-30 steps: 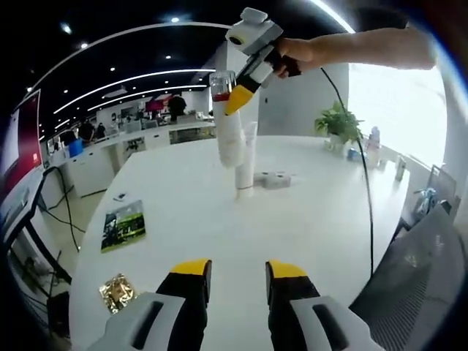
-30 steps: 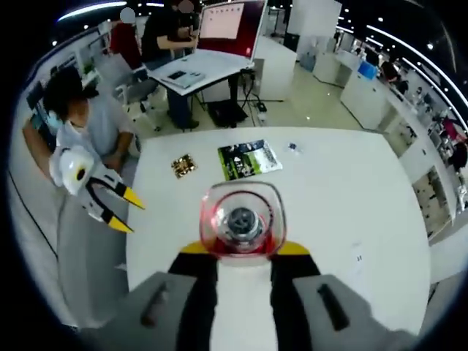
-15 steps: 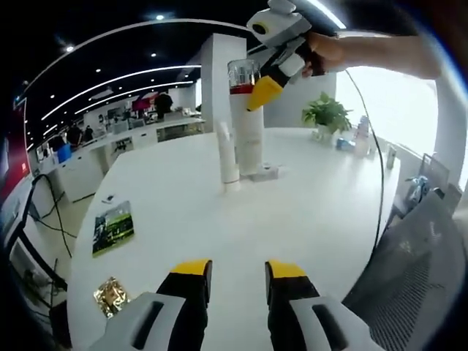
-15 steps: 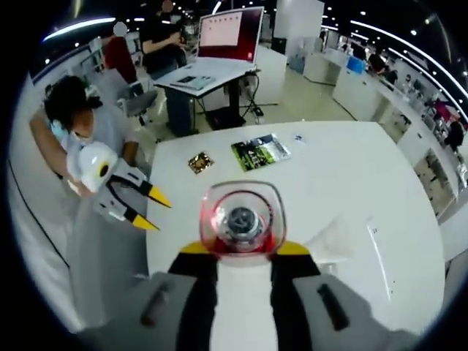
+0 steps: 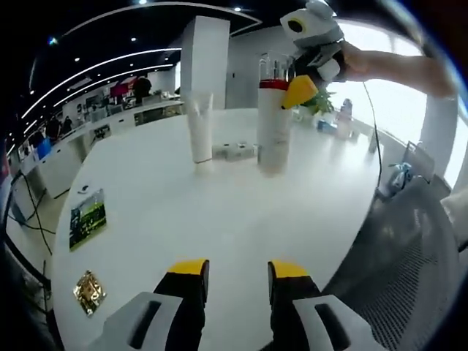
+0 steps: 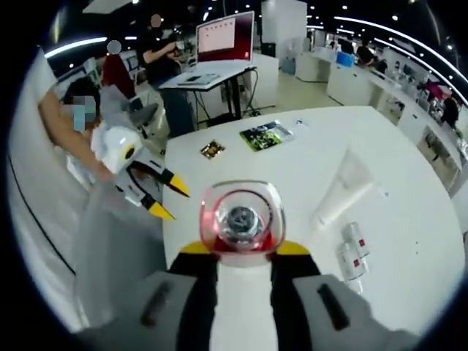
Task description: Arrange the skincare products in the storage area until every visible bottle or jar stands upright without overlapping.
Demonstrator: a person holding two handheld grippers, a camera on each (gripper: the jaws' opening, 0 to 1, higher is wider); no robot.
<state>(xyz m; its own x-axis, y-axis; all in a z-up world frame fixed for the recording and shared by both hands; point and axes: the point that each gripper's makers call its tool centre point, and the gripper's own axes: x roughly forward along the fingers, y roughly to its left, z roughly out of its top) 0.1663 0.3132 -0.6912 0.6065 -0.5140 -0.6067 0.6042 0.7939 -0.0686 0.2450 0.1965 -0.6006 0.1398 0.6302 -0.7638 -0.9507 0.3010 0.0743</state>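
Observation:
My right gripper (image 5: 296, 93) is shut on the neck of a tall white bottle (image 5: 275, 128) with a red band and a clear cap (image 6: 240, 218). The bottle hangs upright, its base at the white table (image 5: 219, 219); I cannot tell if it touches. Left of it a white tube (image 5: 197, 131) stands on its cap, also seen tilted as the tube (image 6: 342, 196). Small white red-labelled bottles (image 6: 351, 252) lie flat behind it. My left gripper (image 5: 238, 272) is open over the near table edge, nothing between its jaws; it appears as the left gripper (image 6: 170, 203).
A magazine (image 5: 84, 219) and a gold packet (image 5: 88, 292) lie at the table's left end. A mesh chair (image 5: 409, 256) stands to the right. A potted plant (image 5: 322, 102) sits at the far edge. People are at a desk with a monitor (image 6: 225, 36).
The right gripper has carried the bottle down and to the right of the standing tube, close to the table surface. The left gripper stays open.

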